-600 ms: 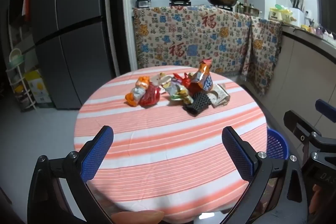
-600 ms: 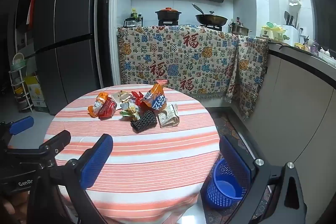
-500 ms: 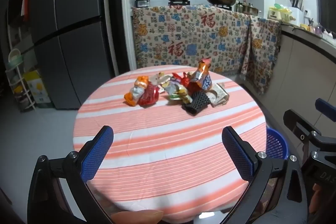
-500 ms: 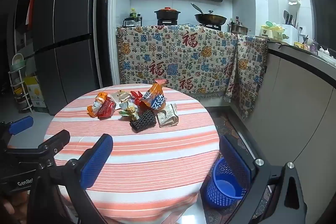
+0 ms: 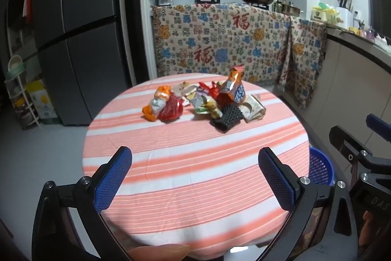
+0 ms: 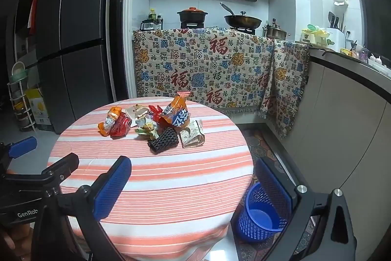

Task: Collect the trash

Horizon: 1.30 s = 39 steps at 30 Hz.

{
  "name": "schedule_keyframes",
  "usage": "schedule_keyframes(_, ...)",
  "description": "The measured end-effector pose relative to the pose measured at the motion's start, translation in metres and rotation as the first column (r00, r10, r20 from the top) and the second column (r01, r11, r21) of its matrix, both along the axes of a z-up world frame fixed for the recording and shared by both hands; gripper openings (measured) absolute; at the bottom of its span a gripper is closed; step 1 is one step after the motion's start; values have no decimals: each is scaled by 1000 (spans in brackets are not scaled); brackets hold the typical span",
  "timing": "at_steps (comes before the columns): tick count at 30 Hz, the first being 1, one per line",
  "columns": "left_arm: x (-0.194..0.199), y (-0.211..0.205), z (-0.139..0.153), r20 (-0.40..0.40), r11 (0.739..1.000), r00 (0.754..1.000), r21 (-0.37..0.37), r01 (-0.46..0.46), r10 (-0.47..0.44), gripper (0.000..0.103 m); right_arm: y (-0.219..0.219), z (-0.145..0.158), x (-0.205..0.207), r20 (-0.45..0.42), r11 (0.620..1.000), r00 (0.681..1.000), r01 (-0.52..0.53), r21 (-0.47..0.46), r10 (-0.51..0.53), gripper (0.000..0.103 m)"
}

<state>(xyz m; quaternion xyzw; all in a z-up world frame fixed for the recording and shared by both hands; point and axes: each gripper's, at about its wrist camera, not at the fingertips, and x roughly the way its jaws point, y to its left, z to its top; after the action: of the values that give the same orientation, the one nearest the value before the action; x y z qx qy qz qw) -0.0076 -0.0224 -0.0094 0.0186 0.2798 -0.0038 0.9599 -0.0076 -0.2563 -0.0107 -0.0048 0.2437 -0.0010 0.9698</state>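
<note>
A pile of trash (image 5: 202, 102) lies on the far half of a round table with an orange-and-white striped cloth (image 5: 195, 163): crumpled snack wrappers, a red bag (image 5: 172, 108), a black mesh piece (image 5: 227, 118) and a paper packet (image 5: 254, 110). The pile also shows in the right wrist view (image 6: 156, 125). A blue mesh bin (image 6: 261, 214) stands on the floor at the table's right. My left gripper (image 5: 195, 173) is open and empty above the table's near half. My right gripper (image 6: 193, 185) is open and empty over the table's near right edge.
A dark fridge (image 5: 80, 40) stands at the left. A counter draped with a patterned cloth (image 5: 220, 40) and a stove with pots runs along the back. A counter (image 6: 347, 102) runs down the right. A wire rack (image 5: 19, 94) stands at the far left.
Both views have shifted a little, with the pile slightly lower and nearer in the frames. Both grippers stay open and empty.
</note>
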Motion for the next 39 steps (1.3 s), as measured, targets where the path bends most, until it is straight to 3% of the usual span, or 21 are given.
schedule_keyframes(39,2,-4,-13,-35,1000,999,-13,5,-6,103,0,-12,3,-13,1000,1000,18,7,-18,103)
